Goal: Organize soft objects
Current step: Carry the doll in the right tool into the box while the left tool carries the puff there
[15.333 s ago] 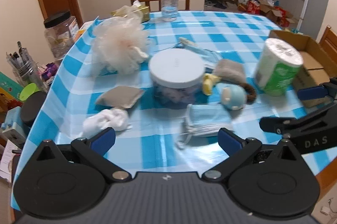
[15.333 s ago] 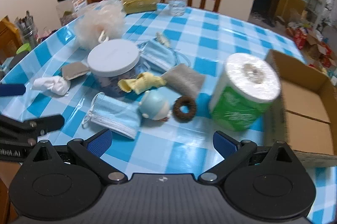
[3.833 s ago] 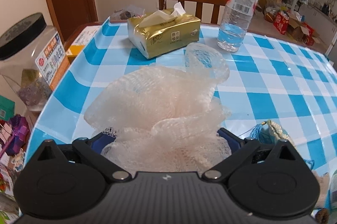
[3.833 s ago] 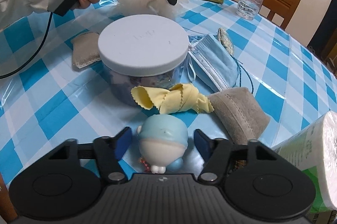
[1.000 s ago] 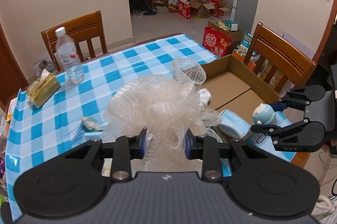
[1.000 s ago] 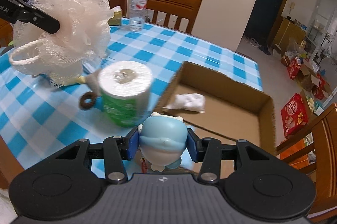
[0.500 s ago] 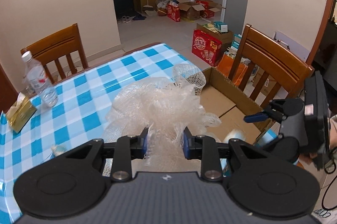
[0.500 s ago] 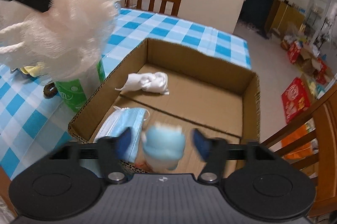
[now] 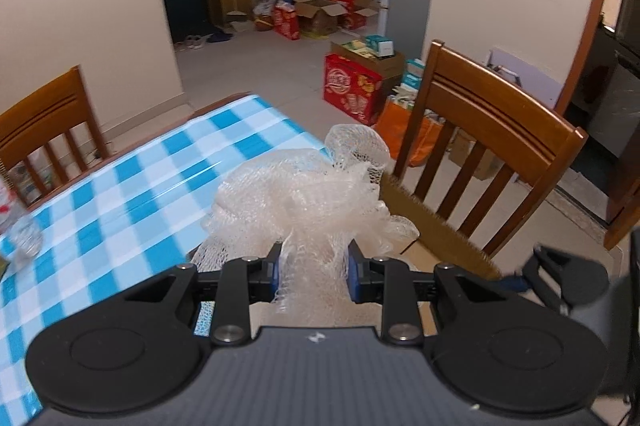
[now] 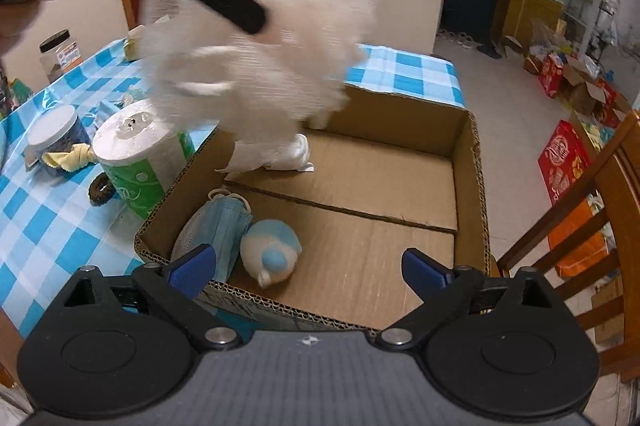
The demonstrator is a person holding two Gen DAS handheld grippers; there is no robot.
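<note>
My left gripper (image 9: 314,272) is shut on a pale mesh bath pouf (image 9: 296,201), carried in the air. In the right wrist view the pouf (image 10: 260,49) hangs blurred over the far left part of the cardboard box (image 10: 472,161). My right gripper (image 10: 308,268) hovers over the box's near edge, its jaws opening wide with nothing between them. Below it, on the box floor, lies a light blue plush toy (image 10: 272,252) next to a blue face mask (image 10: 218,230). A white crumpled cloth (image 10: 292,155) lies further back in the box.
A green-wrapped paper roll (image 10: 138,157), a brown ring (image 10: 100,189), a white-lidded jar (image 10: 56,137) and a yellow cloth (image 10: 72,157) sit on the blue checked tablecloth (image 10: 44,226) left of the box. A wooden chair (image 9: 492,153) stands beyond the table edge.
The right gripper opened and the plush toy dropped from it onto the box floor. The left gripper carried the pouf across to above the box.
</note>
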